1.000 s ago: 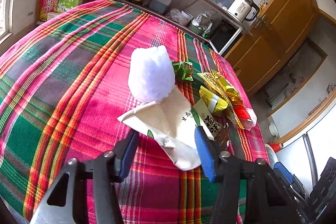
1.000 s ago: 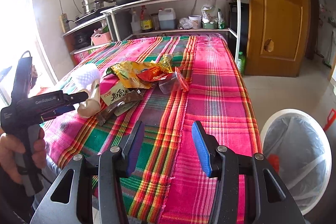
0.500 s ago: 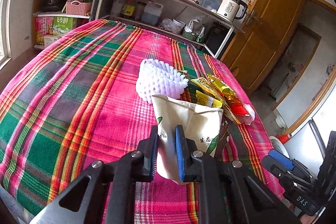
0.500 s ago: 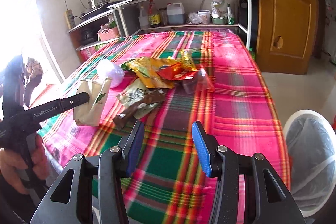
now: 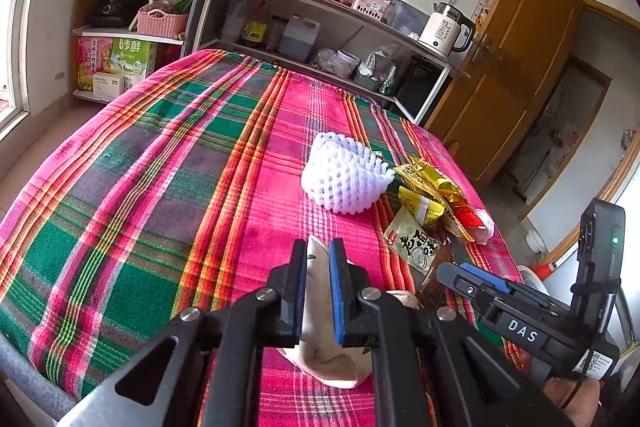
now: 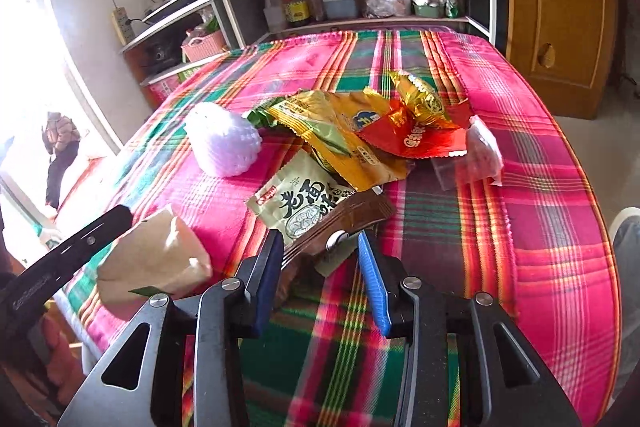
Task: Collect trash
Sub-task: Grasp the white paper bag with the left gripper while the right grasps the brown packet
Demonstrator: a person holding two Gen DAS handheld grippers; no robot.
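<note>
Left wrist: our left claw (image 5: 318, 287) has just squeezed onto the paper bag (image 5: 320, 327). Our right claw (image 6: 318, 281), just narrowing, stands apart around a brown wrapper (image 6: 340, 223).

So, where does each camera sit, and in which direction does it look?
Left wrist view: on the left gripper, looking down across the plaid table toward the shelves; its jaws pinch a beige paper bag.
Right wrist view: on the right gripper, facing the wrapper pile; its jaws straddle a brown wrapper.
Shared: the bag, white foam net, and each other's gripper.
</note>
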